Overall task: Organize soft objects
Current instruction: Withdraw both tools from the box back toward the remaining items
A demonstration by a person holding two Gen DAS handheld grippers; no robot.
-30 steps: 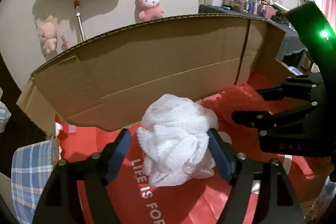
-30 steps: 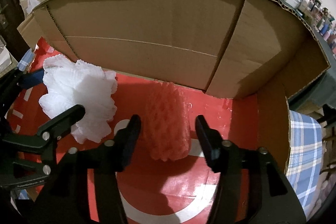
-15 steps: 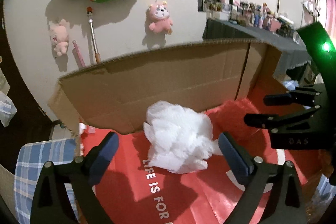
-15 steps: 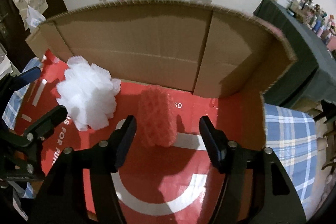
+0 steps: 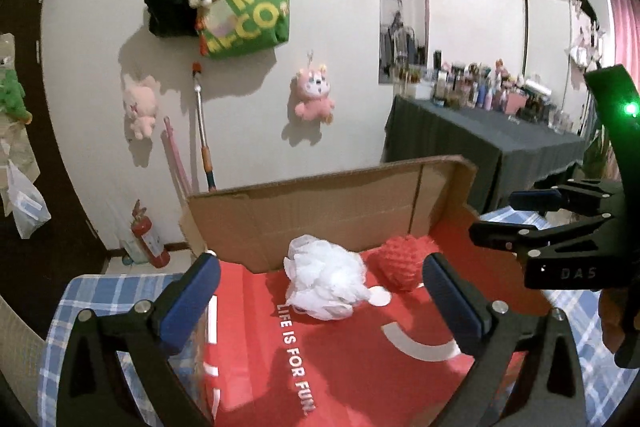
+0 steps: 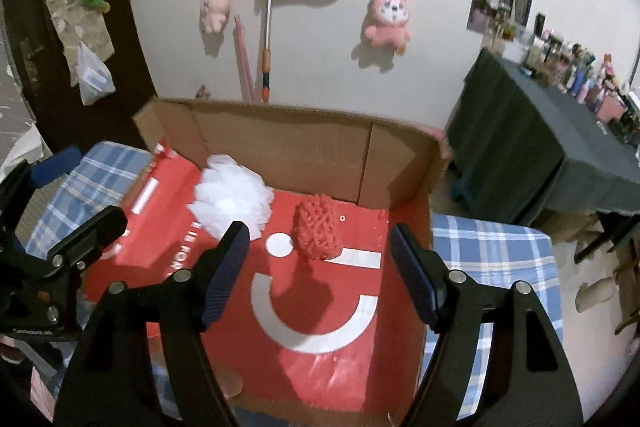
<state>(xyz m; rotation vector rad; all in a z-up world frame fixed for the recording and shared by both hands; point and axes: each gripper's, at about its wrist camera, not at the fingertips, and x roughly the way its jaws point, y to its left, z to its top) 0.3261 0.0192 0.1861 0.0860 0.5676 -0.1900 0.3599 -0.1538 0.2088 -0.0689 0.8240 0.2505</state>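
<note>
Fisheye warped both views, and the near end of the open brown cardboard box with the red printed floor (image 6: 280, 143) was cut off by the frame edge and by the gripper bodies; its near-left corner sat behind the left finger in the left wrist view. The white lettering on the floor was only partly legible in the right wrist view, since the white puff covered part of it. The small items on the dark-clothed side table (image 5: 500, 143) were too tiny to identify. The fluffy white mesh bath puff (image 5: 325, 283) lay on the red floor close to the back wall, crumpled and loose, with ragged lobes. Just beside it, on its right, stood the red netted knit sponge (image 6: 317, 231), an oval lump with a coarse honeycomb texture; whether the two touched, I could not tell. Both lay apart from any finger. The left gripper (image 5: 320, 303) was spread wide with nothing between its blue pads (image 5: 192, 297), hanging above the box floor. The right gripper (image 6: 320, 277) was equally wide and empty, with the sponge framed between its fingers but beyond the tips. The box rested on a blue-and-white plaid cloth (image 6: 492, 247).
</note>
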